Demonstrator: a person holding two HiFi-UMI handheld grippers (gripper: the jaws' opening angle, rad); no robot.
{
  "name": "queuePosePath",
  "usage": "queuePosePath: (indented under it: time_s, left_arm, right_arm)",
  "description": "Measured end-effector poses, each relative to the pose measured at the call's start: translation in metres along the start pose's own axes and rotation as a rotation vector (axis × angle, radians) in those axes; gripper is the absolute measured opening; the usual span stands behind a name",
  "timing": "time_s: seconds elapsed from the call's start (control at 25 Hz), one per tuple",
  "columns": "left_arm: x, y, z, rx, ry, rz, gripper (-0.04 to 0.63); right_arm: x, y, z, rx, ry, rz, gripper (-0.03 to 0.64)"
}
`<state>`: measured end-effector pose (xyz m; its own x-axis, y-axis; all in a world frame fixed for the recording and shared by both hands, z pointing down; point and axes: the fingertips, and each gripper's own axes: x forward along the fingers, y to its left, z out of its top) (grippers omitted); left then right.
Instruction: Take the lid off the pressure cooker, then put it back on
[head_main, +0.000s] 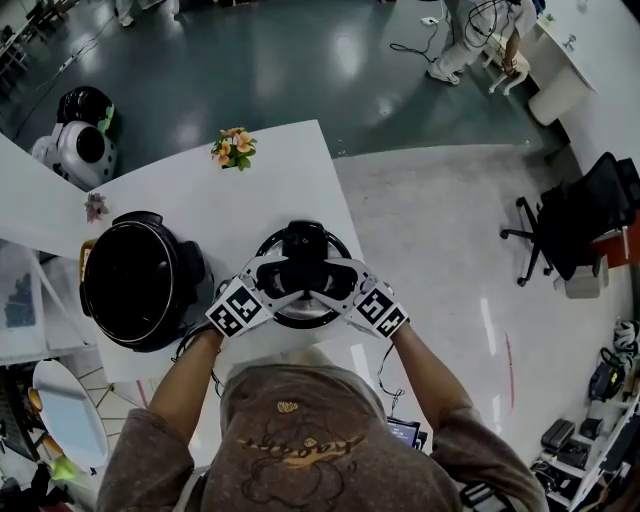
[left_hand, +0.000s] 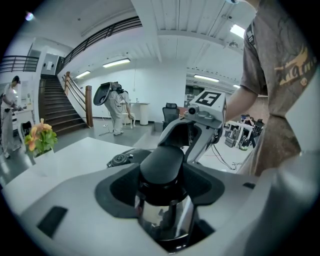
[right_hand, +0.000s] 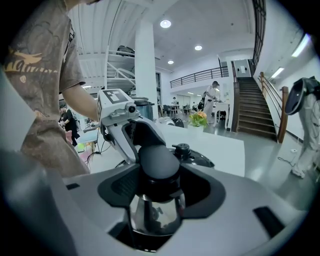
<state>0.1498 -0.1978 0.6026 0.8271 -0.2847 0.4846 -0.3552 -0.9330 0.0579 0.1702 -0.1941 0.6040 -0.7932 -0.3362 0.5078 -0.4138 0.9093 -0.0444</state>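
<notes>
The pressure cooker's lid (head_main: 300, 318) sits low over the near edge of the white table (head_main: 270, 185), right of the open black cooker (head_main: 190, 268). Its black handle (head_main: 305, 250) runs across the middle. My left gripper (head_main: 283, 276) comes in from the left and my right gripper (head_main: 326, 278) from the right, and they face each other. In the left gripper view the handle's knob (left_hand: 162, 165) and its chrome neck fill the gap of the left gripper (left_hand: 162, 202). The right gripper (right_hand: 156, 202) holds the knob (right_hand: 157, 160) the same way. The lid's valve (right_hand: 182, 148) shows beyond.
A pot of orange flowers (head_main: 233, 147) stands at the table's far edge and a small pale flower (head_main: 96, 206) at its left. A black and white machine (head_main: 80, 140) sits on the floor beyond. An office chair (head_main: 570, 220) stands to the right.
</notes>
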Motion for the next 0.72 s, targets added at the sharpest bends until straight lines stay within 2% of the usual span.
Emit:
queuePosePath:
  time_s: [0.28, 0.72]
  left_arm:
    - [-0.007, 0.001, 0.016, -0.037, -0.010, -0.010, 0.270]
    - [-0.051, 0.001, 0.094, 0.019, -0.059, 0.038, 0.272]
  right_arm:
    - [-0.010, -0.001, 0.015, 0.027, 0.003, 0.017, 0.247]
    - [-0.050, -0.001, 0.094, -0.012, -0.066, -0.015, 0.250]
